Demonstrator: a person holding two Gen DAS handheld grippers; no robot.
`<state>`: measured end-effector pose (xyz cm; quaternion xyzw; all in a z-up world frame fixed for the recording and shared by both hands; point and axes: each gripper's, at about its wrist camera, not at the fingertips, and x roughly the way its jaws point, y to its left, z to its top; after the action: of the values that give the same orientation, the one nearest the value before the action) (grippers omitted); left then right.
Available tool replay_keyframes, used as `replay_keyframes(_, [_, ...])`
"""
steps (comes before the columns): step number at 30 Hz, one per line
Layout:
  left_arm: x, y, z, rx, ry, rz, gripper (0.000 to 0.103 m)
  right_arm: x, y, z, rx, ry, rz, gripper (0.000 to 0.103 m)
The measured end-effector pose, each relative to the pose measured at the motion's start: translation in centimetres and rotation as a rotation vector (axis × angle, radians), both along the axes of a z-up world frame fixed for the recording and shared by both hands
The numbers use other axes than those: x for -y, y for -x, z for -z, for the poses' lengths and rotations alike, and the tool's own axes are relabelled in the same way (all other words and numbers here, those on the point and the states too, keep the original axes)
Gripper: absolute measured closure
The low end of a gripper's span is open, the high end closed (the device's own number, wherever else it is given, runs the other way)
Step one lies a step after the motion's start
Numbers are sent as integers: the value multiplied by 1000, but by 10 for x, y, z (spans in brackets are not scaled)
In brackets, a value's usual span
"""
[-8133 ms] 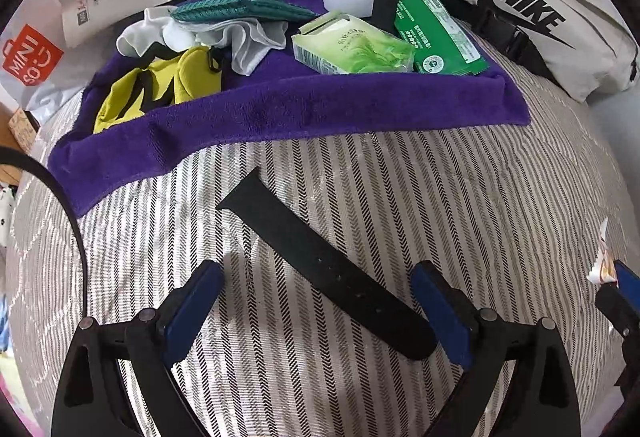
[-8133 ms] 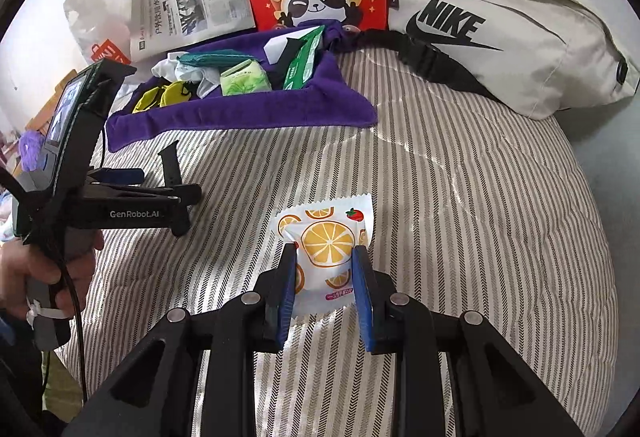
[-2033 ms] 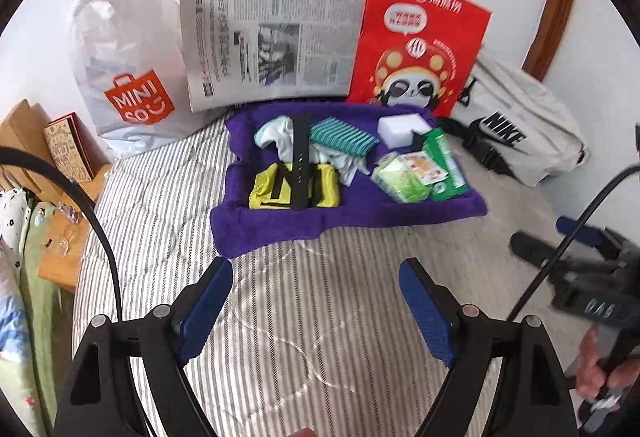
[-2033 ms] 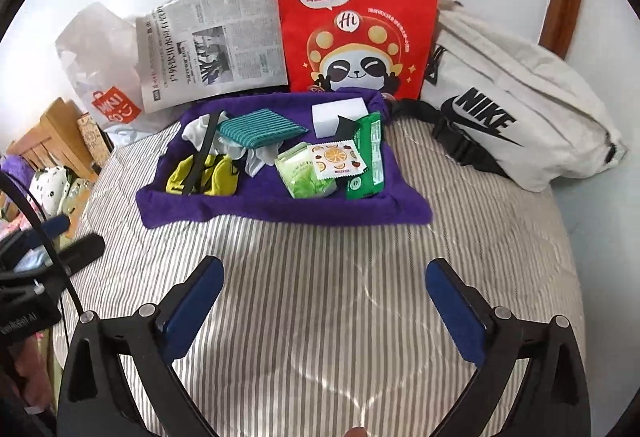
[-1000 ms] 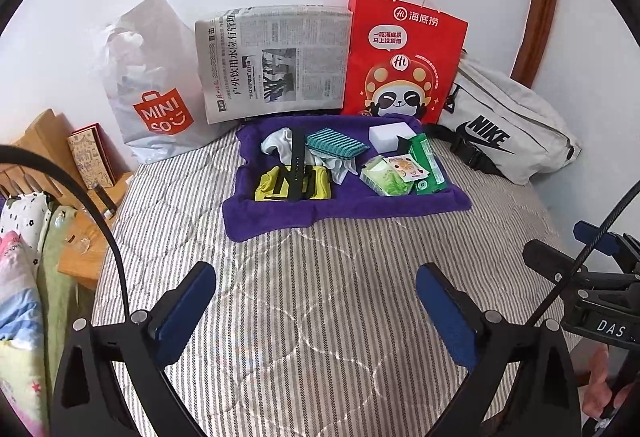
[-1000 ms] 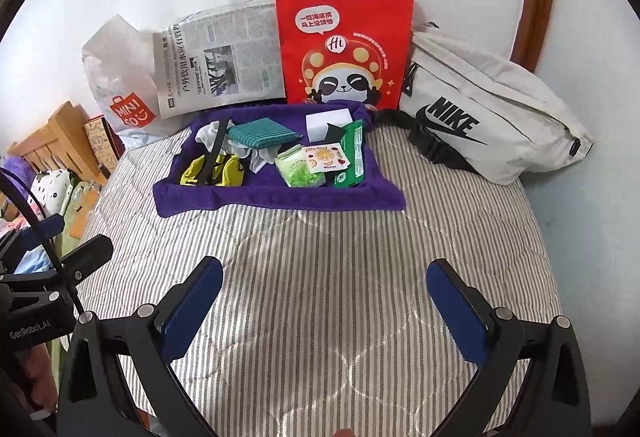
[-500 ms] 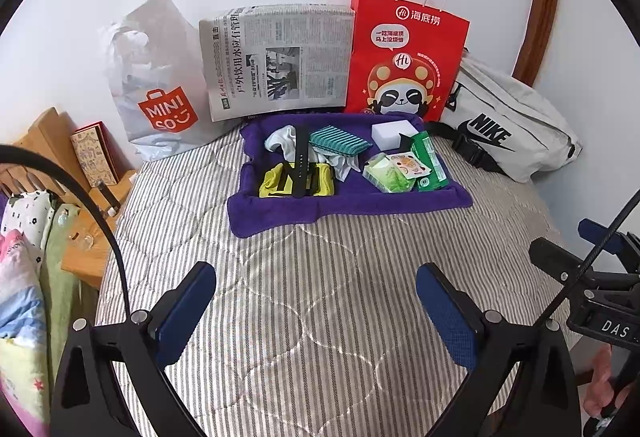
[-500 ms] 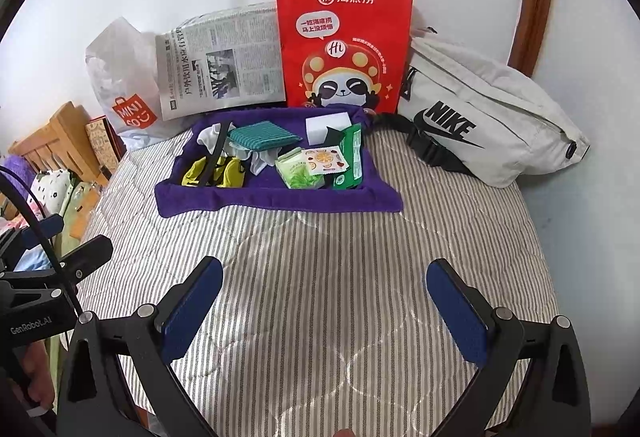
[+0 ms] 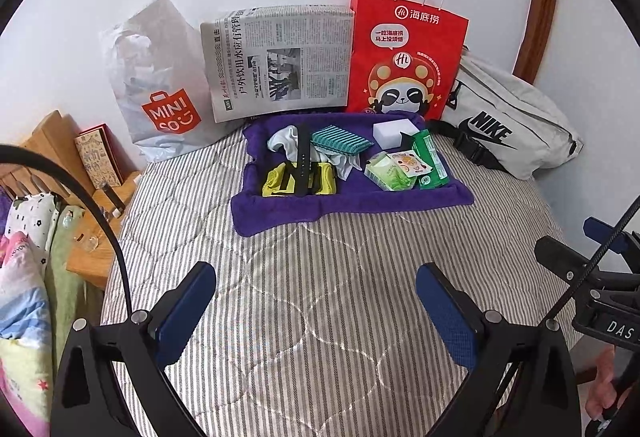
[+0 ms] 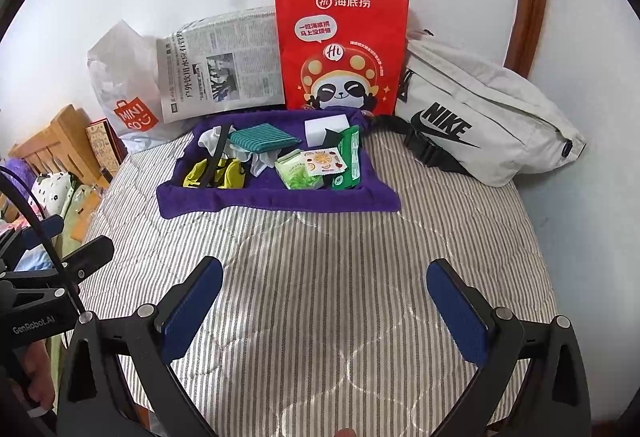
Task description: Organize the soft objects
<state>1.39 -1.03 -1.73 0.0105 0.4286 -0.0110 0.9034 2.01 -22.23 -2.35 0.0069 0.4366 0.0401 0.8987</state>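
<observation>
A purple towel [image 9: 352, 199] [image 10: 280, 199] lies at the far end of the striped bed. On it lie a black strap [image 9: 303, 161] across a yellow item [image 9: 276, 181], a white cloth [image 9: 280, 141], a teal cloth [image 9: 340, 141], a white block [image 9: 392, 131], a light green tissue pack [image 9: 386, 177], an orange-print packet [image 9: 410, 165] [image 10: 322, 161] and a green pack [image 9: 430, 159]. My left gripper [image 9: 316, 301] is open and empty, well short of the towel. My right gripper [image 10: 324, 297] is open and empty, also held back over the bed.
Against the wall stand a white Miniso bag [image 9: 156, 85], a newspaper [image 9: 276, 61], a red panda paper bag [image 9: 404, 61] and a grey Nike bag [image 9: 508, 121]. A wooden stand [image 9: 72, 165] and bedding sit left of the bed. The striped quilt [image 9: 320, 277] spreads between grippers and towel.
The strap and the orange-print packet, once on the quilt and in my right gripper, now lie on the towel. Both open grippers have pulled back and are nearly still.
</observation>
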Motion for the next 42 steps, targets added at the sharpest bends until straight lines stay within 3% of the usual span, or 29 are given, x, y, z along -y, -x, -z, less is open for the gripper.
replay_keyframes(42, [-4,8,-6,0,-6,8,2,-4,6,-5,8,6,-25,2])
